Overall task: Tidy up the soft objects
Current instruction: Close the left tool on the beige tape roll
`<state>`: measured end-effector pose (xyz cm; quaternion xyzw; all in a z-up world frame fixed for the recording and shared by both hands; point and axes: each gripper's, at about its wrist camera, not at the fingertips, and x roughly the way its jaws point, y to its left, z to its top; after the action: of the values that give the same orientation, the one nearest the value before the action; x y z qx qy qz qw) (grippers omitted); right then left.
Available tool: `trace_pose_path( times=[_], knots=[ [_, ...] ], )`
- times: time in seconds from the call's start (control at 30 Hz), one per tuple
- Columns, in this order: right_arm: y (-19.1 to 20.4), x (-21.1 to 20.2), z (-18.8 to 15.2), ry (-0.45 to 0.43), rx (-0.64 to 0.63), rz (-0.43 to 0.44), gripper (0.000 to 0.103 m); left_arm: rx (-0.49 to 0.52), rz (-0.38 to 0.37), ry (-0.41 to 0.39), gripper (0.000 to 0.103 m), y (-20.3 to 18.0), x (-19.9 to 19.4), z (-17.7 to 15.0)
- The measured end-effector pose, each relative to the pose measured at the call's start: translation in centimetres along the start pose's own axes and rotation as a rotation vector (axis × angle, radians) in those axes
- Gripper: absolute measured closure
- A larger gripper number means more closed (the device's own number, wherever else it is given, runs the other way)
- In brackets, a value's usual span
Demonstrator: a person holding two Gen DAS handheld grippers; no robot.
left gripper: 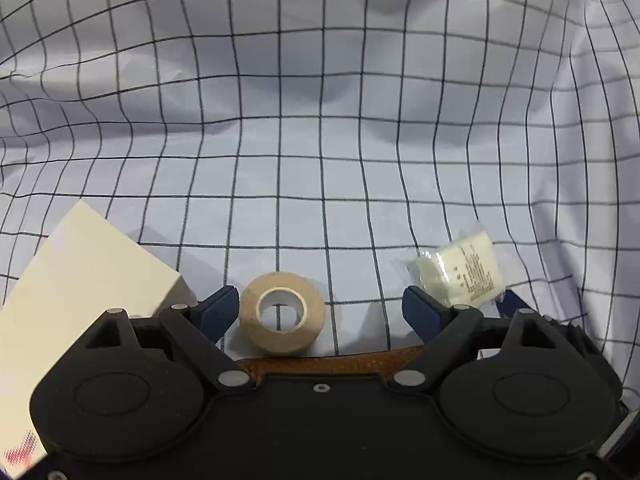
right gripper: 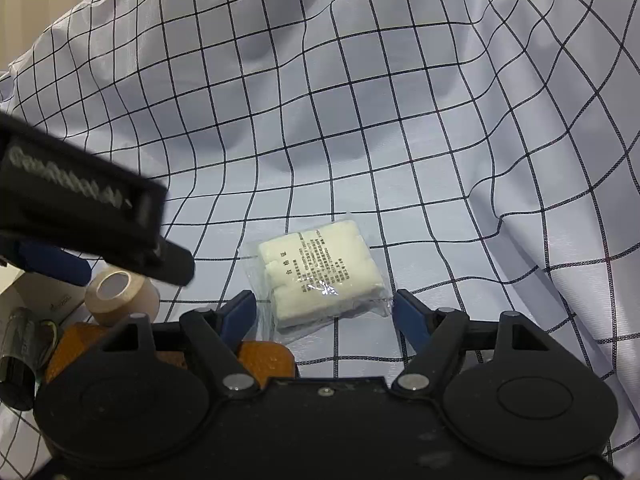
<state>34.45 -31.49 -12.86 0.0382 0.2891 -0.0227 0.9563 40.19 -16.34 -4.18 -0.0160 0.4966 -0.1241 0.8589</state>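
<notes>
Beige tape roll (left gripper: 281,314) lies flat on the grid-checked cloth (left gripper: 320,140) in the lower middle of the left wrist view, just inside the spread fingers of the left gripper (left gripper: 316,312), close to the left blue pad and apart from the right one; those fingers stand wide open and hold nothing. At the lower left of that view a white box (left gripper: 80,280) rests on the cloth, and at the right a sealed packet of white gauze pads (left gripper: 468,270) sits beside the right fingertip. In the right wrist view the same gauze packet (right gripper: 324,276), printed with black text, lies at lower centre between the parted fingers of the right gripper (right gripper: 324,312), seemingly untouched by either pad, though its clear wrapper edge makes that hard to judge. The left gripper's dark body (right gripper: 80,208) crosses the left side, above the tape roll (right gripper: 120,296), near an orange-brown cork mat (right gripper: 264,360).
</notes>
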Motion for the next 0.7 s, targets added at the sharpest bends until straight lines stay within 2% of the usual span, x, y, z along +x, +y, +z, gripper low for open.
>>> trace_pose_path(
  times=[0.2, 0.23, 0.3, 0.33, 0.37, 0.47, 0.6, 0.7],
  knots=[
    [0.0, 0.0, 0.0, -0.001, 0.001, 0.001, 0.029, 0.012, 0.040, 0.036, 0.018, 0.0, 1.0, -0.3],
    [0.0, 0.0, -0.1, 0.000, 0.001, 0.002, 0.026, 0.014, 0.042, 0.044, 0.019, -0.1, 1.3, -0.4],
    [0.0, 0.1, 0.0, 0.005, 0.002, 0.000, 0.023, 0.016, 0.042, 0.056, 0.027, -0.1, 1.8, -0.6],
    [0.0, 0.1, 0.1, 0.010, 0.001, 0.002, 0.021, 0.014, 0.043, 0.066, 0.038, -0.1, 2.1, -0.6],
    [0.0, 0.2, 0.1, 0.013, -0.001, 0.002, 0.020, 0.008, 0.053, 0.073, 0.043, 0.0, 2.3, -0.7],
    [0.1, 0.5, 0.3, 0.026, -0.014, 0.005, 0.015, 0.018, 0.062, 0.063, 0.044, 0.0, 2.3, -0.7],
    [0.4, 1.0, 0.7, 0.054, -0.027, 0.000, 0.003, 0.023, 0.057, 0.061, 0.047, 0.2, 2.1, -0.8],
    [0.9, 1.6, 1.1, 0.086, -0.057, -0.017, 0.001, 0.029, 0.056, 0.061, 0.049, 0.4, 2.3, -0.8]
  ],
)
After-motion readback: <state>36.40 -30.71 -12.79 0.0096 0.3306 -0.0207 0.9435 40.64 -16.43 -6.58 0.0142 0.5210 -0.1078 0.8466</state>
